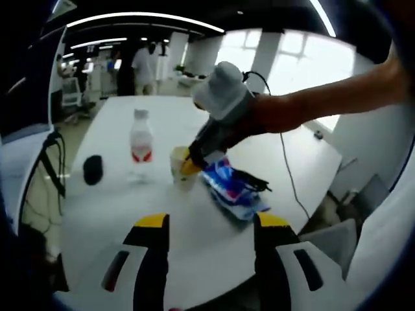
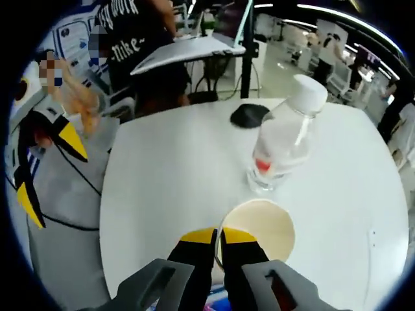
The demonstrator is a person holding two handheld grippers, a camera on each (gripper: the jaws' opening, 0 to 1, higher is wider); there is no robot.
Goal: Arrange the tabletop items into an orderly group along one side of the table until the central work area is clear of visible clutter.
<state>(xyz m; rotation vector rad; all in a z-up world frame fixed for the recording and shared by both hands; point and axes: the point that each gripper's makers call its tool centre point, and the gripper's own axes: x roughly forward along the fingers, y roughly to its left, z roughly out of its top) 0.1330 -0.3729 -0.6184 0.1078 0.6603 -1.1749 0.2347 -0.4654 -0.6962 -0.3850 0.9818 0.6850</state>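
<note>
Right gripper view, jaws seemingly pinching cup (image 2: 259,223) rim

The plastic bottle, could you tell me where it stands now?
In the left gripper view, the plastic bottle stands upright on the white table, between the black object and the paper cup.

— What stands past the white table (image 1: 214,240)?
— In the left gripper view, two people (image 1: 144,65) at its far end, and bright windows (image 1: 305,61) to their right.
— And in the right gripper view?
— A person in a dark printed shirt (image 2: 133,32) beyond the table's far edge, beside a tilted white board (image 2: 188,48) on a black stand (image 2: 246,61). A black cable (image 2: 81,172) hangs off the table's left side.
</note>
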